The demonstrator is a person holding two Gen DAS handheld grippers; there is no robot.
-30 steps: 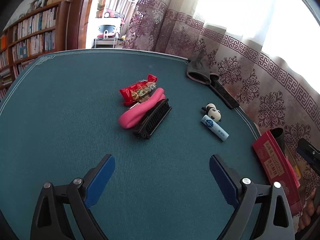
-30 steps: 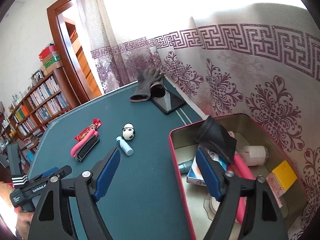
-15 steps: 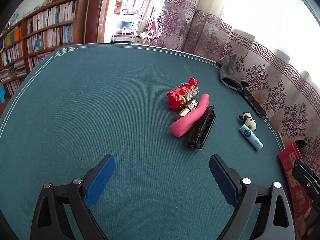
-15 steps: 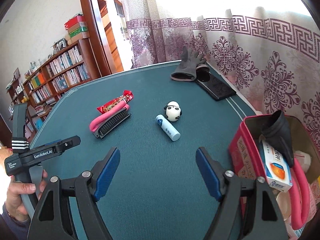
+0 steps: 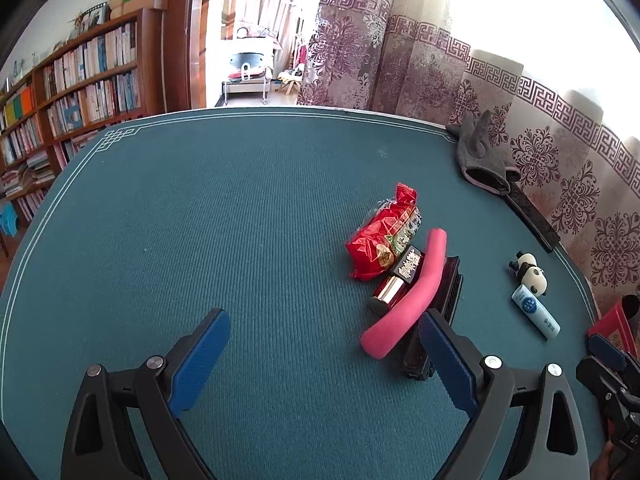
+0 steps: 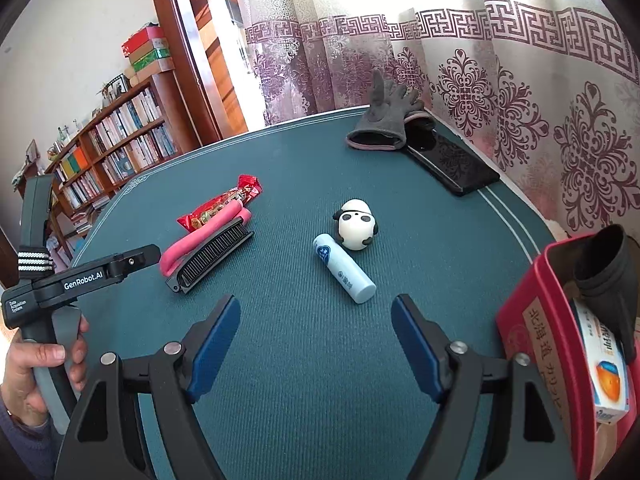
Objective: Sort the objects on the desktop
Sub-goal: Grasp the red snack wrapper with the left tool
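Note:
On the green table lie a red snack packet point(image 5: 382, 240), a pink foam stick point(image 5: 412, 296), a black comb point(image 6: 216, 256), a red-and-gold lipstick point(image 5: 396, 284), a pale blue tube point(image 6: 344, 268) and a panda figure point(image 6: 356, 228). My left gripper point(image 5: 320, 356) is open and empty, just near of the comb point(image 5: 436, 320) and stick. My right gripper point(image 6: 316, 340) is open and empty, just near of the tube. A red tin point(image 6: 536, 340) holding a box and other items stands at the right.
A grey glove point(image 6: 384, 120) and a black phone point(image 6: 452, 160) lie at the far right edge by the curtain. A bookshelf point(image 5: 72, 92) and a doorway stand behind the table. The person's hand point(image 6: 36, 368) holds the left gripper's handle.
The left gripper has swung left, so the comb and stick now lie by its right finger. The right gripper has turned from the tin to the table and moved closer to the tube.

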